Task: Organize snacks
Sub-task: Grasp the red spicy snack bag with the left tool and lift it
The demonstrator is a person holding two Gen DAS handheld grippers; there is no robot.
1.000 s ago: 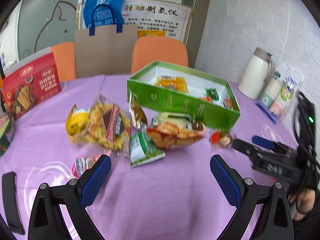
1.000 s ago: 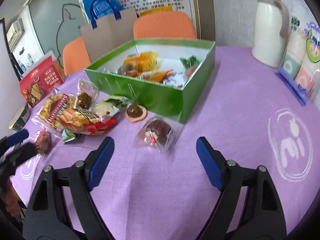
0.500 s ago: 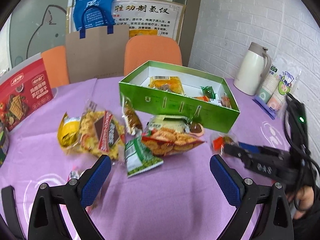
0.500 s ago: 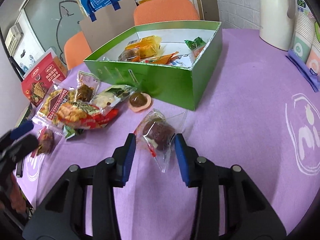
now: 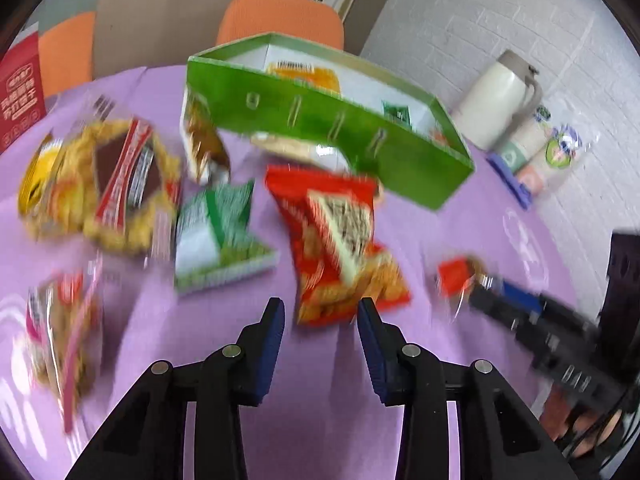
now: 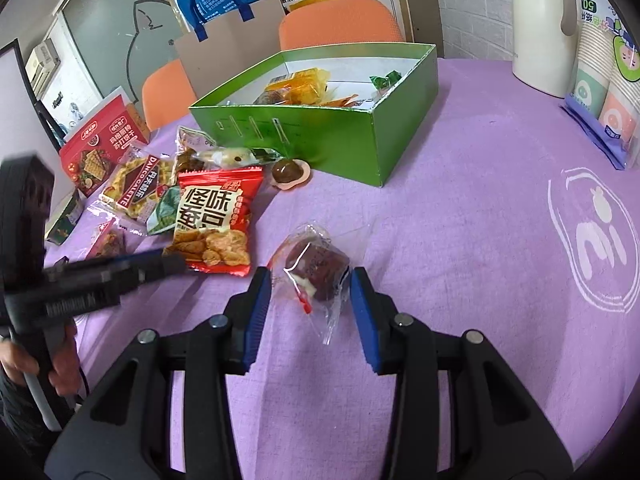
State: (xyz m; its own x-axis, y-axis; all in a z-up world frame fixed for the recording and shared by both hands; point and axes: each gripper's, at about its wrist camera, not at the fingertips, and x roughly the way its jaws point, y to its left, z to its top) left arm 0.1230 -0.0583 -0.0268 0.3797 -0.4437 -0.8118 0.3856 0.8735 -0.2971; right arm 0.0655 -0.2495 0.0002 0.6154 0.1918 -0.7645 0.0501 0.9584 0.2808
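My right claw [image 6: 311, 280] pinches a clear-wrapped brown sweet [image 6: 318, 266] on the purple bench [image 6: 460, 208]; my left claw [image 5: 321, 312], part-open and empty, flanks a red snack bag [image 5: 336, 236].

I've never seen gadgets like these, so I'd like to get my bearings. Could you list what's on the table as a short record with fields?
Surface: purple tablecloth
Container: open green cardboard box, a few wrapped snacks inside
Loose snacks: red crisp packet, green-and-white sachet, yellow biscuit pack
Right hand-held gripper: pads either side of a clear-wrapped dark brown cake
Left hand-held gripper: narrowly open at the red packet's edge
Far side: cream thermos jug
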